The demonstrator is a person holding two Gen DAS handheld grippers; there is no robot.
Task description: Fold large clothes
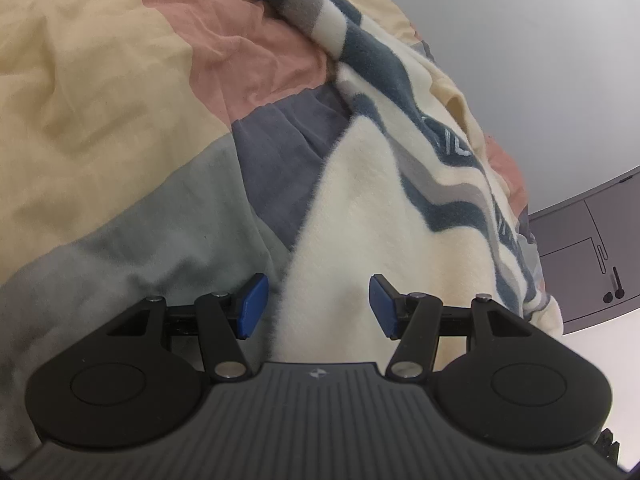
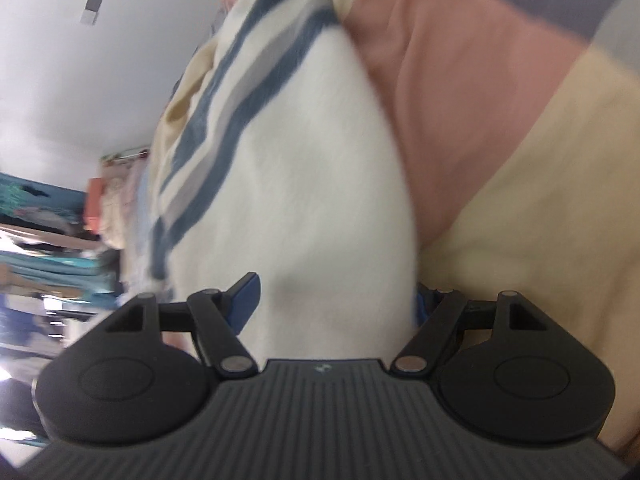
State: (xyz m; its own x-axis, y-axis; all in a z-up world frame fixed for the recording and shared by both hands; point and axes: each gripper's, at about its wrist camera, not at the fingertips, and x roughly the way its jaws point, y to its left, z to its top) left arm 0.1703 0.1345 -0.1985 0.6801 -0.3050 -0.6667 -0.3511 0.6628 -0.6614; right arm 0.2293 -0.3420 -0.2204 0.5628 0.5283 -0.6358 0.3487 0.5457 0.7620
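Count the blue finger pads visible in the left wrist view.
2: one pad left of the cream fleece garment, one pad over it. None looks hidden.

No readable text, number or brand name is found in either view. On the cream fleece garment [image 1: 360, 216], within its dark blue stripe, pale embroidered strokes [image 1: 452, 142] are seen, but their characters cannot be made out; further pale marks [image 1: 505, 224] along the same stripe lower down are equally illegible. A small round emblem [image 1: 315, 373] is stamped on the ribbed housing of the left gripper, and a like emblem [image 2: 322, 368] on that of the right gripper; no letters can be told in either. In the right wrist view the garment's stripes are blurred and no marking is discerned.
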